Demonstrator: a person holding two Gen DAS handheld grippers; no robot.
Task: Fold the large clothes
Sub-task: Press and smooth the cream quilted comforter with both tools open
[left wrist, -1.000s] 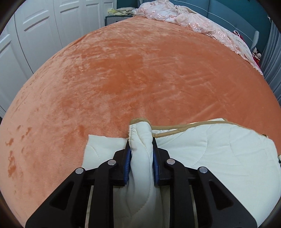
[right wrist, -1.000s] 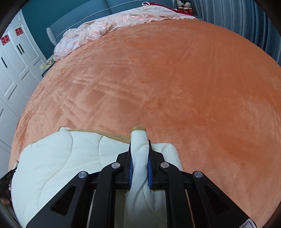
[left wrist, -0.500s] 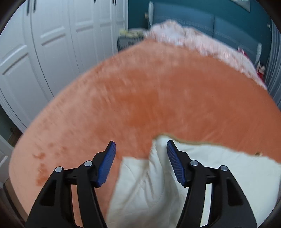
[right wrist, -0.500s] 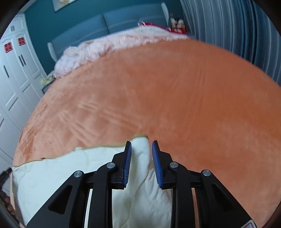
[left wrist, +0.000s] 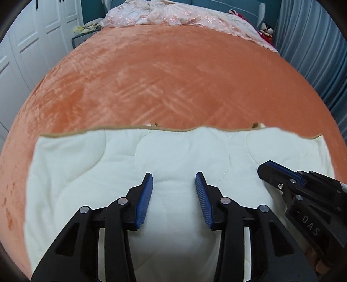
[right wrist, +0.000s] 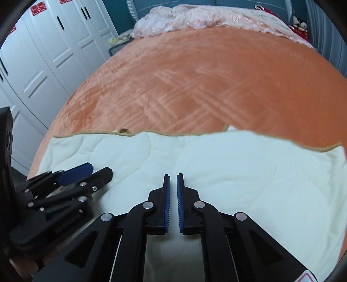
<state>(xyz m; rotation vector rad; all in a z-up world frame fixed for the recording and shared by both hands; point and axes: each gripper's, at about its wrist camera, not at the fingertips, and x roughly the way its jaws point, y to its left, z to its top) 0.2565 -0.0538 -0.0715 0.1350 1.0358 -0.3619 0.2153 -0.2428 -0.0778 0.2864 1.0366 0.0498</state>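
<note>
So the whole scene is a big bed with an orange plush blanket (left wrist: 169, 71), white wardrobe doors (right wrist: 43, 65) down the left side, grey-blue curtains (left wrist: 314, 54) on the right, and a teal headboard at the far end with a crumpled pink floral cover (left wrist: 173, 15) bunched against it. Loads of bare orange blanket beyond the fold, all the way to that pink pile. The thing being folded, a cream quilted piece with tan trim (left wrist: 173, 156), lies flat across the near end, its tan edge running left to right. The left gripper (left wrist: 174, 180) hovers over it with fingers spread wide, holding nothing. The right gripper (right wrist: 173, 180) has its blue pads nearly together with a thin gap, nothing between them.
</note>
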